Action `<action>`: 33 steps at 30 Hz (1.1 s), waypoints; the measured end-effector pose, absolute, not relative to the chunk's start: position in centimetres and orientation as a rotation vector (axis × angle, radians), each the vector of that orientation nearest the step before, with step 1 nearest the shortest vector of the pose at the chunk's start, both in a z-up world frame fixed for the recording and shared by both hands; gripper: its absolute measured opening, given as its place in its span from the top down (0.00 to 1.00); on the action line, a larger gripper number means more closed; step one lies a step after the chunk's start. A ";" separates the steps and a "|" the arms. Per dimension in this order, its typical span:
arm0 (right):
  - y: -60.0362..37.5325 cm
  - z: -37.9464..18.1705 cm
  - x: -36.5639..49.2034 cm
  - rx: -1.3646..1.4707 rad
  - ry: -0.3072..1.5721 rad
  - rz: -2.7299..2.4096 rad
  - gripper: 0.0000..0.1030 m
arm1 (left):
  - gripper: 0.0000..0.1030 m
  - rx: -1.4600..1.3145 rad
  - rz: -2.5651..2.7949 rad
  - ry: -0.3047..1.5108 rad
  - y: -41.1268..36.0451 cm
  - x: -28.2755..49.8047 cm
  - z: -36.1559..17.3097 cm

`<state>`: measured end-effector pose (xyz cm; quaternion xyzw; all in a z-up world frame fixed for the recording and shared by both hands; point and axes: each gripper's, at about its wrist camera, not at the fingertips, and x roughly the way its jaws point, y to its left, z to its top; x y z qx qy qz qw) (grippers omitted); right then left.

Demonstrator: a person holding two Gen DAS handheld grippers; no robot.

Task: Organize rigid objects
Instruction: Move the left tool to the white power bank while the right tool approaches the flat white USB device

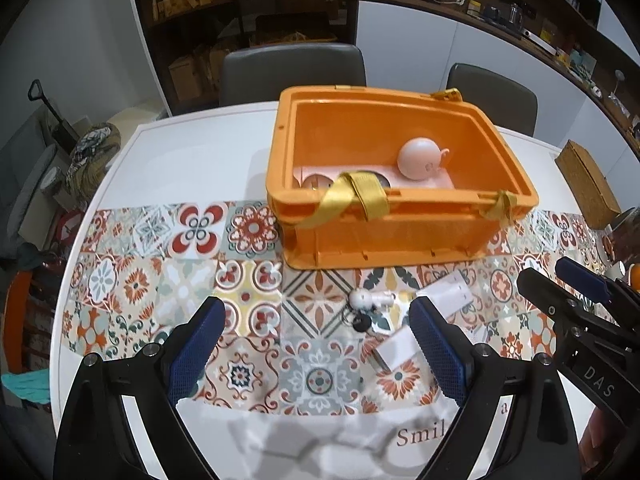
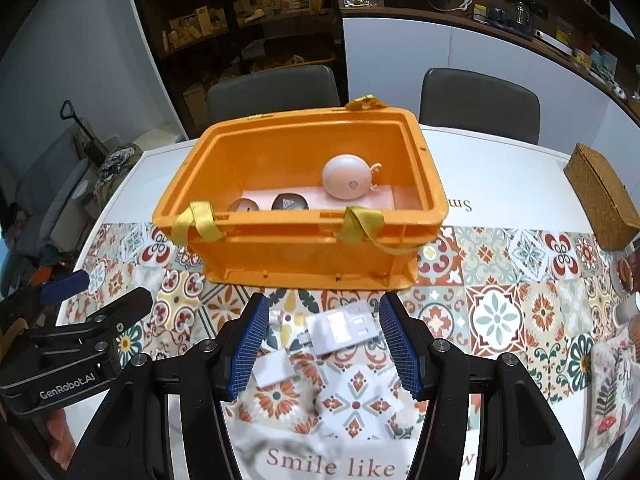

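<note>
While the right hand-held gripper (image 2: 320,344) is hovering wide open and empty over a flat white rectangular charger block (image 2: 340,330) on the table (image 2: 500,168), it should be closing squarely across the block's short sides. The left hand-held gripper (image 1: 316,348) is waiting, also wide, empty. Two white blocks and perhaps one small figure keyring (image 1: 370,304) are lying loose — one pink ball toy (image 2: 347,176) is sitting in the orange plastic crate (image 2: 304,252).

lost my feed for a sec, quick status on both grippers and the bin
Left gripper open, empty. Right gripper open above white adapter. Orange bin holds pink round toy. Small figure keychain on mat, nothing blocking.
</note>
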<state>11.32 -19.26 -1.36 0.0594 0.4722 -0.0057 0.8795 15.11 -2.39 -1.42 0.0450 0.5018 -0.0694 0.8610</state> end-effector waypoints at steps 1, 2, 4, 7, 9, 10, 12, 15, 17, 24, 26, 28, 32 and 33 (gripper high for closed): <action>-19.3 -1.5 11.1 0.126 0.986 -0.011 0.44 | 0.09 0.092 -0.149 1.058 -2.5 14.9 -1.6; -19.4 -1.7 11.0 0.128 0.988 -0.012 0.44 | 0.09 0.090 -0.149 1.063 -2.5 14.8 -1.7; -19.7 -2.0 10.7 0.131 0.994 -0.012 0.44 | 0.09 0.088 -0.152 1.072 -2.6 14.5 -2.0; -19.9 -2.3 10.3 0.133 1.000 -0.011 0.44 | 0.09 0.078 -0.159 1.081 -2.9 14.1 -2.4; -19.9 -2.7 10.1 0.133 1.005 -0.007 0.44 | 0.09 0.071 -0.159 1.087 -3.1 13.8 -2.8; -20.0 -2.9 10.0 0.132 1.008 -0.005 0.44 | 0.09 0.070 -0.161 1.089 -3.2 13.7 -2.9; -20.1 -3.2 9.8 0.132 1.013 -0.003 0.44 | 0.09 0.071 -0.156 1.093 -3.5 13.5 -3.2; -20.4 -3.7 9.6 0.130 1.020 -0.006 0.44 | 0.09 0.071 -0.152 1.099 -3.8 13.3 -3.6; -20.7 -4.0 9.5 0.130 1.024 -0.005 0.44 | 0.09 0.069 -0.151 1.104 -4.0 13.2 -3.8; -21.6 -4.8 9.4 0.133 1.038 -0.002 0.44 | 0.09 0.052 -0.147 1.113 -4.6 12.7 -4.9; -21.8 -5.0 9.3 0.128 1.041 -0.002 0.44 | 0.09 0.055 -0.143 1.111 -4.9 12.5 -5.1; -22.1 -5.2 9.3 0.126 1.046 -0.001 0.44 | 0.09 0.052 -0.145 1.109 -5.2 12.4 -5.5; -22.7 -5.9 9.3 0.124 1.056 0.005 0.44 | 0.09 0.052 -0.148 1.117 -5.9 12.1 -6.6; -22.8 -6.1 9.3 0.124 1.058 0.006 0.44 | 0.09 0.051 -0.151 1.119 -6.0 12.0 -6.8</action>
